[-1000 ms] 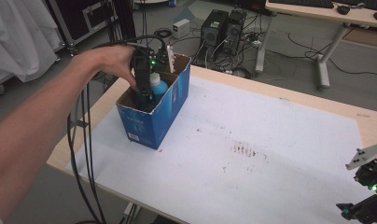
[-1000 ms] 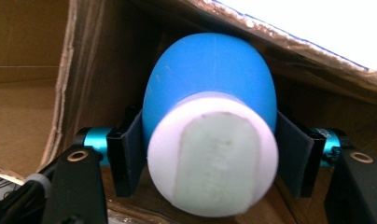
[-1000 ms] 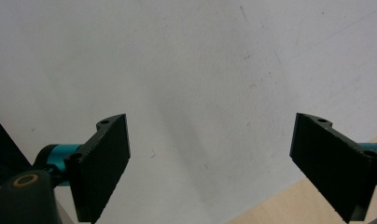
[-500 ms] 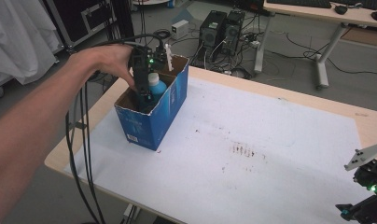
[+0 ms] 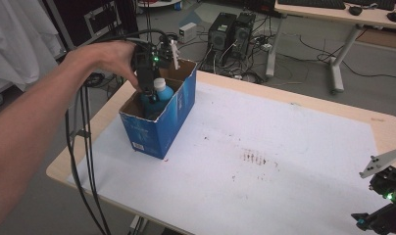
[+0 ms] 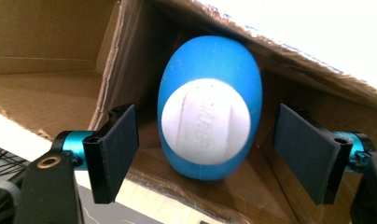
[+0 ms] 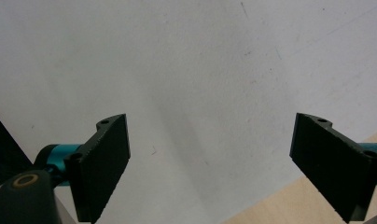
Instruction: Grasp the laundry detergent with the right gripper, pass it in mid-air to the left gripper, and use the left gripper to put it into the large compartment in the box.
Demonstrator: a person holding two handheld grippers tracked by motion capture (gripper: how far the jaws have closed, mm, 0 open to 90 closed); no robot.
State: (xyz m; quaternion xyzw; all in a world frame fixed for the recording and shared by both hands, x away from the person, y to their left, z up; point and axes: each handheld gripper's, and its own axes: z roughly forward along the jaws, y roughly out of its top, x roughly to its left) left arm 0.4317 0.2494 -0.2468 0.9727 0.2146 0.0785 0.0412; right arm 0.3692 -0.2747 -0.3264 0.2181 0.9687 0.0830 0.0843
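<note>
Blue bottle (image 6: pixel 209 109) standing upright in cardboard box (image 5: pixel 159 125) at table's far left corner, cap up. Left gripper (image 6: pixel 205 158) directly above, spread wide either side, not touching. Right gripper (image 7: pixel 210 163) wide, empty, well apart.

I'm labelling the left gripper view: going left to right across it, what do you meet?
Left black jaw pad → blue oval bottle with white cap, standing in the brown cardboard box → right black jaw pad.
</note>
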